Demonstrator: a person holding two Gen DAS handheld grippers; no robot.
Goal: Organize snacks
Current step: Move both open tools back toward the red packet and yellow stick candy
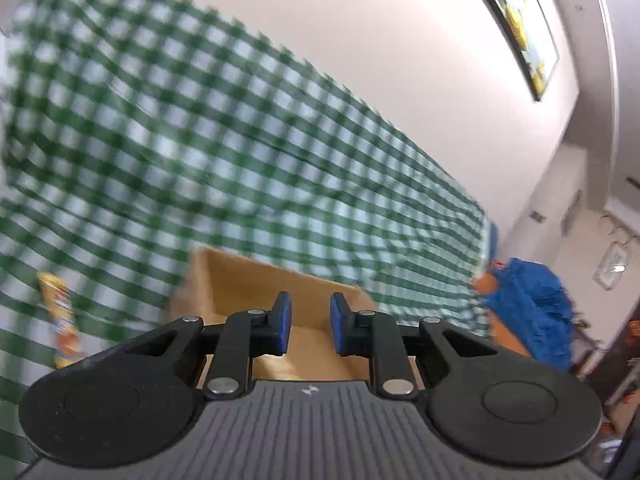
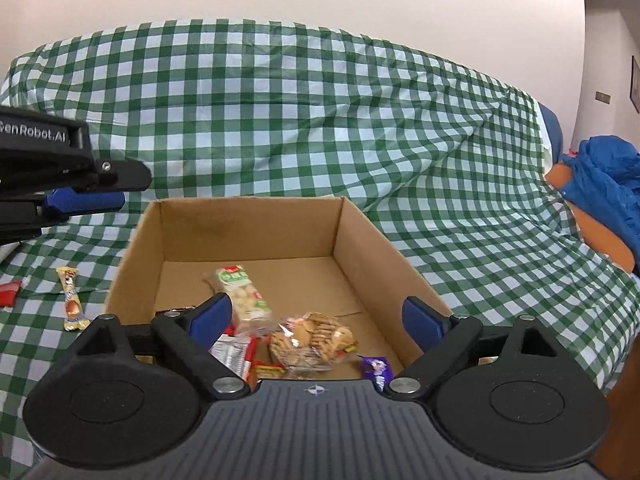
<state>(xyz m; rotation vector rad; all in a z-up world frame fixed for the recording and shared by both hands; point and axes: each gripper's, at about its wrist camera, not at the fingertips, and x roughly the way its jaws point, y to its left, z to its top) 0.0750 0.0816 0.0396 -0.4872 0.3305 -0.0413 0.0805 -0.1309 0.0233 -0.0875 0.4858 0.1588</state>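
Claws [image 2: 316, 316] [image 1: 310, 322] both open, empty.

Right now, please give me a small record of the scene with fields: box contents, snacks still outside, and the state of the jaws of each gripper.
box contents: box holds a green bar, cookies, a purple sweet
snacks outside: gold bar and red pack on the cloth
left gripper: jaws narrow, nothing between
right gripper: jaws wide, empty
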